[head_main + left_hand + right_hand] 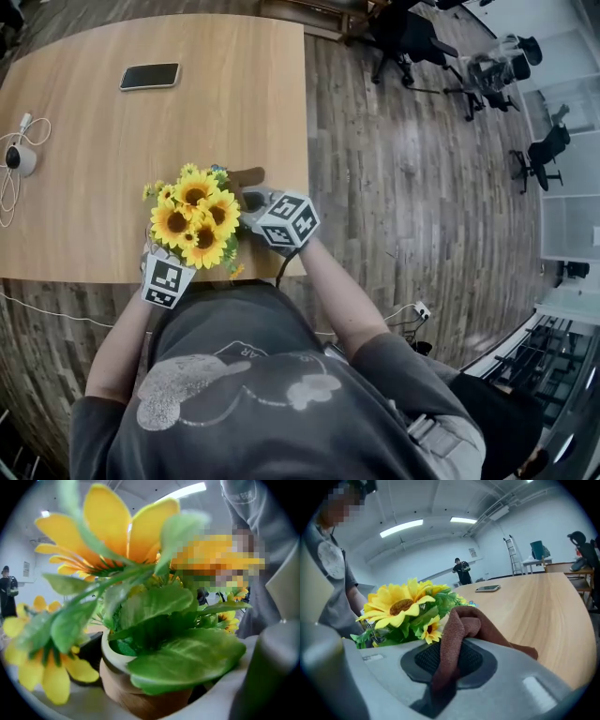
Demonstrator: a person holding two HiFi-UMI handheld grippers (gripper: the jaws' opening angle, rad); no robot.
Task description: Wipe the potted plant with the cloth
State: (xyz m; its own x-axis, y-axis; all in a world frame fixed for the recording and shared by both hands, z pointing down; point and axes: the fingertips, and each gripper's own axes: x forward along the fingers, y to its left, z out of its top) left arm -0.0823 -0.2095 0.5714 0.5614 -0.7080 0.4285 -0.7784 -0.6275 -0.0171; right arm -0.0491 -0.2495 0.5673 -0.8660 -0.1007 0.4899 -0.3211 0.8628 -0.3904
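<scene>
A potted plant with yellow sunflowers and green leaves stands near the front edge of the wooden table. In the left gripper view its terracotta pot sits between the jaws, under broad leaves. My left gripper is at the plant's near left side, shut on the pot, its tips hidden by the flowers. My right gripper is at the plant's right side, shut on a brown cloth that bunches up beside the sunflowers.
A dark phone lies at the far side of the table. A small round white device with a cable sits at the left edge. Office chairs stand on the plank floor beyond. A person stands far off.
</scene>
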